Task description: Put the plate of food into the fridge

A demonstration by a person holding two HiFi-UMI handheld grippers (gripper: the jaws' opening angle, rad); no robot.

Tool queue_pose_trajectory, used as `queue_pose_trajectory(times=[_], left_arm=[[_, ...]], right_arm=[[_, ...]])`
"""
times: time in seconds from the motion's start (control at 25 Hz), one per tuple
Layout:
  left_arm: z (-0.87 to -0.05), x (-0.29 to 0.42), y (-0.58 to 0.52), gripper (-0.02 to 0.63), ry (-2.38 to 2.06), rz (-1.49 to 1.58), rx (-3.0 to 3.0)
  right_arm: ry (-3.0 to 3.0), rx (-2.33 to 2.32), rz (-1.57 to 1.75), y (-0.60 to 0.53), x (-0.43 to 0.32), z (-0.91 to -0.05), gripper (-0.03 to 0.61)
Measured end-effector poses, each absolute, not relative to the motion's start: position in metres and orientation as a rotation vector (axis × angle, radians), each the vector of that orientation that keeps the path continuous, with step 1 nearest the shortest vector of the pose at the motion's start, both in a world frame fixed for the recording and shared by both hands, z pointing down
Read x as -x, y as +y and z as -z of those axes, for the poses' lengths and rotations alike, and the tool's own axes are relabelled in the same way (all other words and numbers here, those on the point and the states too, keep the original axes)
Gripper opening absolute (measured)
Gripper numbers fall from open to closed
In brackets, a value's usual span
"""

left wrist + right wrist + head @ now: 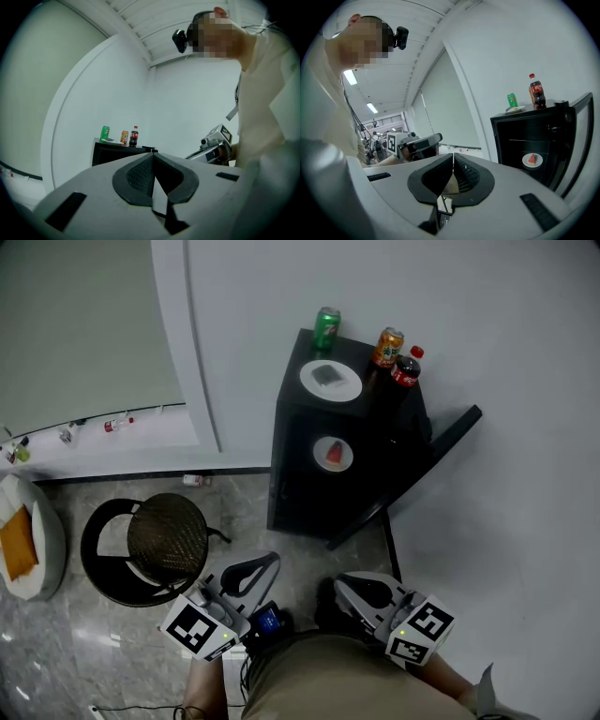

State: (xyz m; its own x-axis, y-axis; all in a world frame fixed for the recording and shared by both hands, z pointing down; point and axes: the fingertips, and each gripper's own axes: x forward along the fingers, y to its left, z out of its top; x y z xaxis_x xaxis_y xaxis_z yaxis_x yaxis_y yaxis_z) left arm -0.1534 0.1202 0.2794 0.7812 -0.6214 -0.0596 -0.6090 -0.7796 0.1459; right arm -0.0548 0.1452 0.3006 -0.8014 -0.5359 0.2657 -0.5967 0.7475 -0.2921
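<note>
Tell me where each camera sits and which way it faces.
Head view: on the person's head, looking steeply down at the open fridge; left gripper, right gripper and torso show.
Left gripper view: rides that gripper, facing the fridge over shut jaws; the right gripper and torso show.
Right gripper view: rides that gripper, over shut jaws; fridge with shelved plate at right, left gripper and torso at left.
Shared: all see the fridge.

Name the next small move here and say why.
Probably swing the right gripper toward the open door of the small black fridge to push it shut: the white plate with a red food wedge already sits inside, and that gripper is shut and empty.
</note>
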Motion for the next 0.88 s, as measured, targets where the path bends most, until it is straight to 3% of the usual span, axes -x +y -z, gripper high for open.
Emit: queue_pose_trajectory(times=[0.88], left_arm=[[-0.259, 0.091, 0.047, 0.011, -0.969, 0.022, -2.909]], right_arm=[[-2.888, -0.848, -0.653, 0.056, 0.004, -0.3, 0.021]])
